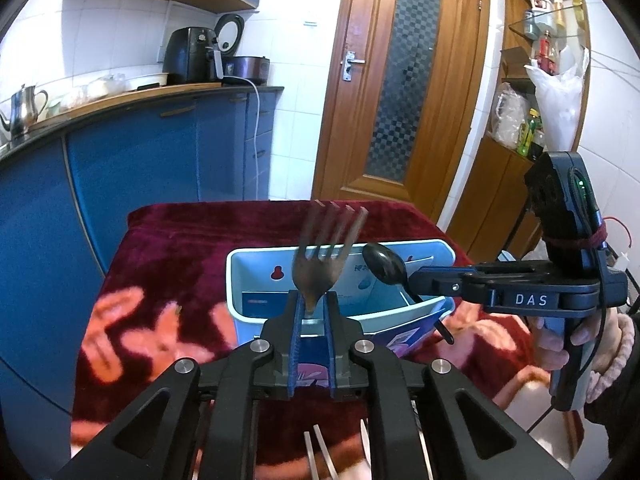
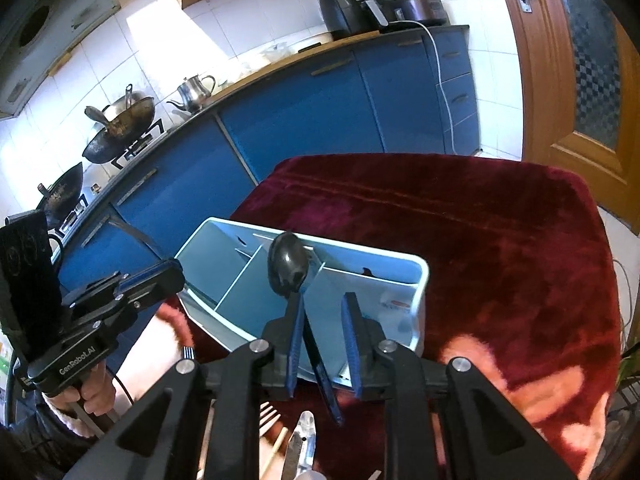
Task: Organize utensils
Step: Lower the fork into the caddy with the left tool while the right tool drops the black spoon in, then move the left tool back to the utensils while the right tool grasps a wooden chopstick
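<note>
Utensils are held over a light blue bin [image 1: 436, 256] that stands on a table covered by a dark red cloth [image 2: 480, 220]. A brown fork [image 1: 320, 264] is clamped by its neck in the left gripper [image 1: 314, 312], tines up and blurred, above the near wall of the bin. The blue pads [image 1: 298, 320] are seen close together on the neck.

A black spoon [image 2: 288, 266] is seen in the right gripper [image 2: 324, 312], bowl up, above the bin's middle divider [image 2: 240, 284]. Its handle lies against the left pad [image 2: 296, 328] and slants down past the fingers toward the camera. The right pad [image 2: 350, 320] stands clear of the handle, so the jaws are parted and the spoon is not pinched; whether it is otherwise supported cannot be told. From the left wrist view the spoon's handle is seen to pass down across the bin's near rim.

More utensils lie on the cloth near the camera: pale handles [image 1: 320, 456] in the left view, fork tines [image 2: 270, 416] and a clear handle [image 2: 302, 440] in the right view.
</note>
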The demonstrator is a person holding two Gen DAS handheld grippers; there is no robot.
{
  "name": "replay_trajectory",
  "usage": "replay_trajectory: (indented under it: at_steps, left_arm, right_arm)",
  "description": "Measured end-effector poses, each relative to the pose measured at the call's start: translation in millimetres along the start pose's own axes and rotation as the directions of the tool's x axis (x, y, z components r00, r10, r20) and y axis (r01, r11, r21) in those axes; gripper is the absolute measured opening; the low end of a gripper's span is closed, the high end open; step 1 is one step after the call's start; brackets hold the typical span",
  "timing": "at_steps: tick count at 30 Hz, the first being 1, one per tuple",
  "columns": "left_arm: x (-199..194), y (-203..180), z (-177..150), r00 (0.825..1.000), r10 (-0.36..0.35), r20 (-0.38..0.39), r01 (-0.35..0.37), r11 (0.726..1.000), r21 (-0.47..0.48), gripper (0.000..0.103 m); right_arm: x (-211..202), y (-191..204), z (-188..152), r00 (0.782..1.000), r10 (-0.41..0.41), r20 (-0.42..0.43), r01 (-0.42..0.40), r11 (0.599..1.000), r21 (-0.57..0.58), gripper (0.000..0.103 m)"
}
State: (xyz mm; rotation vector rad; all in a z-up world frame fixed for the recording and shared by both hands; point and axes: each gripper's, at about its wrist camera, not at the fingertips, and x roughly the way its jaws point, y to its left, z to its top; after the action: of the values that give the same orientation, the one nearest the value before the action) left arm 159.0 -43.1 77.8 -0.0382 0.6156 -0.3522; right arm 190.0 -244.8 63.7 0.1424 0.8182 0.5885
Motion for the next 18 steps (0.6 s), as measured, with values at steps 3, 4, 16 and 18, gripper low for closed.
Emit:
replay_trajectory:
  at_steps: [3, 4, 16, 18]
  left_arm:
    - [-0.6, -1.2, -0.2, 1.000, 0.001, -0.001, -0.001, 1.000, 0.002, 0.013]
    - [-0.5, -1.3, -0.2, 1.000, 0.001, -0.001, -0.001, 1.000, 0.002, 0.015]
    - [-8.2, -1.6, -2.5, 1.000, 0.002, 0.002, -0.002, 1.000, -0.006, 0.017]
    - [-10.8, -0.8, -4.4, 1.000, 0.000, -0.002, 0.000, 1.000, -0.012, 0.017]
  right_arm:
    - [-3.8, 2.6, 1.1, 1.000, -0.004, 0.010, 0.004, 1.000, -0.003, 0.022]
    - [-4.8, 3.1, 1.3, 1.000, 0.000, 0.013, 0.000, 1.000, -0.003, 0.022]
    - [-4.7, 1.5, -1.9, 1.000, -0.009, 0.002, 0.009, 1.000, -0.004, 0.029]
    - [-3.9, -0.2, -3.1, 1.000, -0.016, -0.001, 0.016, 1.000, 0.006, 0.030]
